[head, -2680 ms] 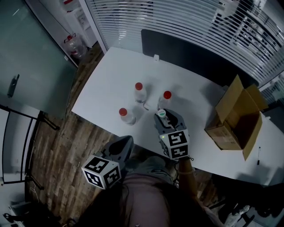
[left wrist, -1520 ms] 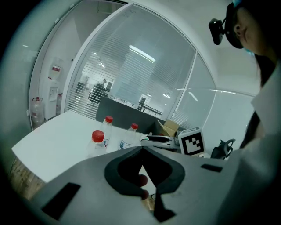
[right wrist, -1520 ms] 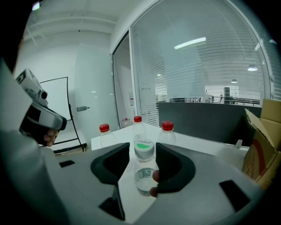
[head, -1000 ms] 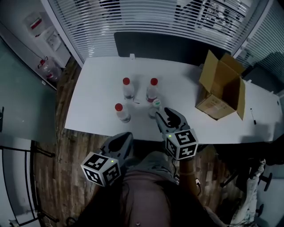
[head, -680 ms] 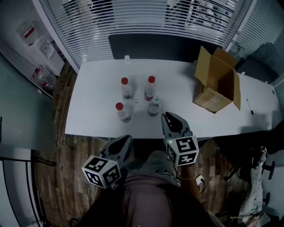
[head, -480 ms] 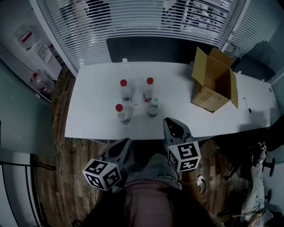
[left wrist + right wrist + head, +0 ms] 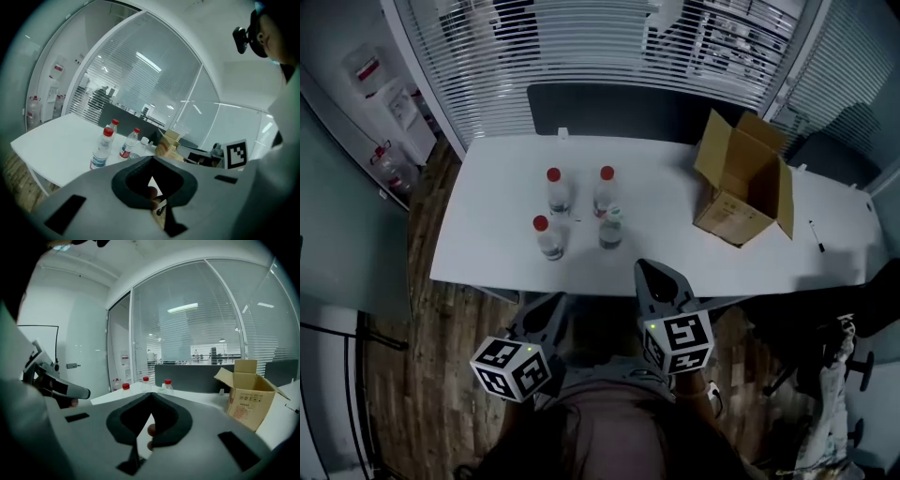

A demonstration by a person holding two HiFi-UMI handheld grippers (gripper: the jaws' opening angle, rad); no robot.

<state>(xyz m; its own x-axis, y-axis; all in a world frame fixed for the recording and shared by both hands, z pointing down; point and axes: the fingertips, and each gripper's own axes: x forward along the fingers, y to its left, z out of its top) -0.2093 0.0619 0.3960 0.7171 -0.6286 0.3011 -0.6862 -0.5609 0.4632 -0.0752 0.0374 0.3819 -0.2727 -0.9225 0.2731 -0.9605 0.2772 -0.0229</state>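
1. My left claw [image 7: 549, 307] is closed with nothing in it. In the left gripper view its jaws meet tip to tip. It hangs off the near edge of the white desk [image 7: 487, 220], above the brown wooden floor [image 7: 422, 323].
2. My right claw [image 7: 653, 277] is likewise closed and empty, just short of the desk's near edge.
3. Four clear plastic bottles stand upright in a loose square, left of the desk's middle.
   - The clear plastic bottle with a pale green cap [image 7: 610, 228] is at the near right, and it is the one closest to my right claw.
   - The near-left clear bottle with a red cap [image 7: 547, 236] is closest to my left claw.
   - The far-left red-capped bottle [image 7: 554, 192] and the far-right red-capped bottle [image 7: 605, 187] stand behind them.
4. An open brown cardboard box [image 7: 741, 192] sits on the right of the desk, well apart from the bottles.
5. As I judge it, neither claw could take a bottle while closed. The jaws would need to part wide before coming level with a bottle's body. The bottles stand near one another, so an approach from the near side, straight at the near row, looks safest. I would grip the body below the shoulder and keep the bottle upright.
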